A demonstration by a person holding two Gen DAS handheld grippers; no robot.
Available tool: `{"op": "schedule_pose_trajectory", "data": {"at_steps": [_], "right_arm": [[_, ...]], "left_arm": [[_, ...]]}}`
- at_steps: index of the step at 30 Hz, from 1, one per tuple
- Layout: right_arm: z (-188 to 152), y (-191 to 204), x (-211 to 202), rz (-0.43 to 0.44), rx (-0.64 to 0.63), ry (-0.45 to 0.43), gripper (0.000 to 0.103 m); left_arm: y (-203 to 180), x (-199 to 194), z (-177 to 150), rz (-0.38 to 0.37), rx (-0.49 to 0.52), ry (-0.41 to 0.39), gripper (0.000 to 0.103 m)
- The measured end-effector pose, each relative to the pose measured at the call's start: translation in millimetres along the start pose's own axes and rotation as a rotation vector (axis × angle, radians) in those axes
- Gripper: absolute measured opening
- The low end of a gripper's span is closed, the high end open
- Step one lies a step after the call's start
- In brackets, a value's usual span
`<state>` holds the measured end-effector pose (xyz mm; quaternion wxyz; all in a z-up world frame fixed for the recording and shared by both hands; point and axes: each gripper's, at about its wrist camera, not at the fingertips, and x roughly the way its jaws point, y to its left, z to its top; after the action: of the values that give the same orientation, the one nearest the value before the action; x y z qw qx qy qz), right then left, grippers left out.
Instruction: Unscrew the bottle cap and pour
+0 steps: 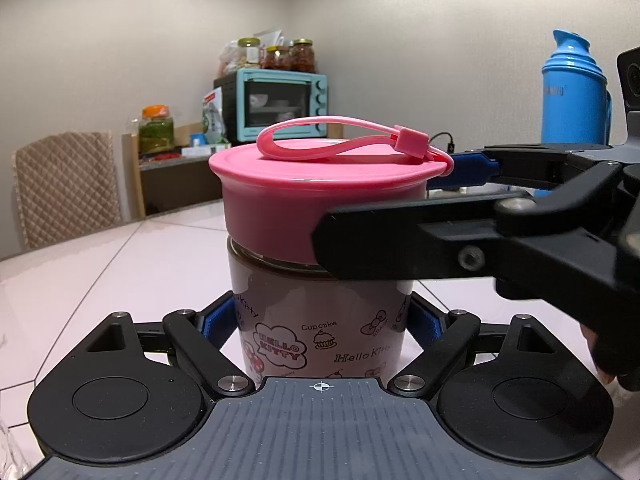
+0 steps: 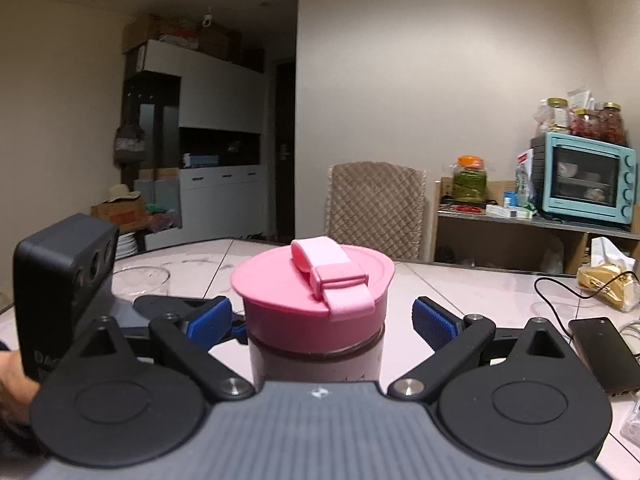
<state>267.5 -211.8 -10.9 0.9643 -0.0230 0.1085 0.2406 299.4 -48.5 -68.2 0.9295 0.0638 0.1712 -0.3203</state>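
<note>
Upright printed bottle (image 1: 320,336), pink cap (image 1: 320,200) on

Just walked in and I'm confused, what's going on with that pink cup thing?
A person is working two handheld grippers. The left gripper clamps the body of the Hello Kitty bottle on the table. The right gripper has its jaws open around the pink cap, not gripping. The cap is on.

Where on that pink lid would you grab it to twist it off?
By the lid's round side wall, one pad on each side, coming in level as the open right gripper does. The strap on top is floppy. The left gripper holds the bottle steady.
</note>
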Motion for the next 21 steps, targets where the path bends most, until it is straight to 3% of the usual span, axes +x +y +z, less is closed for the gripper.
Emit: {"op": "schedule_pose_trajectory", "data": {"at_steps": [21], "right_arm": [[-6.6,21.5,4.3,-0.083,-0.044,-0.027,0.089]], "left_arm": [[1.8,-0.4,-0.3,-0.001,0.0,0.0,0.09]]}}
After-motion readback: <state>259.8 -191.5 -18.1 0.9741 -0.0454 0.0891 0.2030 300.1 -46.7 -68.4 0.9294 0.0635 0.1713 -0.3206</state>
